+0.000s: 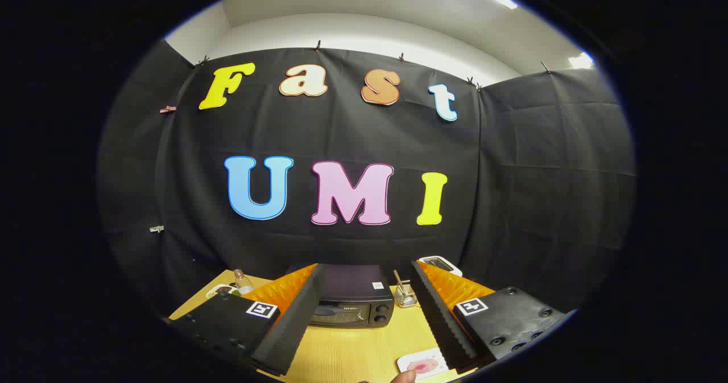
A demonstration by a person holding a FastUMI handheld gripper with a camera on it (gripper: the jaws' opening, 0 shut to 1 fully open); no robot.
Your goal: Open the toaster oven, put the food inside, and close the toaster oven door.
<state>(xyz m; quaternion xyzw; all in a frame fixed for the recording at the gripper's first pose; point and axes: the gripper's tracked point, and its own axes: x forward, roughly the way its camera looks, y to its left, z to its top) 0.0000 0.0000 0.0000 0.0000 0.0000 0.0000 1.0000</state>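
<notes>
a: since the toaster oven sits at the far side of the table with its door up and shut, i'd judge nothing of the task is done yet.

b: agreed. going left to right, what's there?

a: far left, a small clear bottle beside a plate with something dark on it, too small to name. next comes the gripper's left finger; the oven shows in the gap between the two fingers, well beyond them.

b: and the claw itself?

a: spread wide with nothing between the fingers, touching nothing.

b: further right?

a: just right of the oven, a little wire holder with a stick or two poking up. behind the right finger, a white device lies at the far right of the table, only partly seen. nearest of all, by the right finger, a white plate with pink food on it, and a fingertip of a person's hand touching or nearly touching its near rim.

b: so that's the food to go in?

a: i'd take it so, though it's small and cut off. all three steps look left to do: open the door, carry the food in, close up.

b: any writing?

a: a small white sticker on the oven's top, and pale marks by the knobs on its front, all too tiny to read. each finger's base carries a square black-and-white marker tag, a pattern rather than words. no brand i can make out.
</notes>
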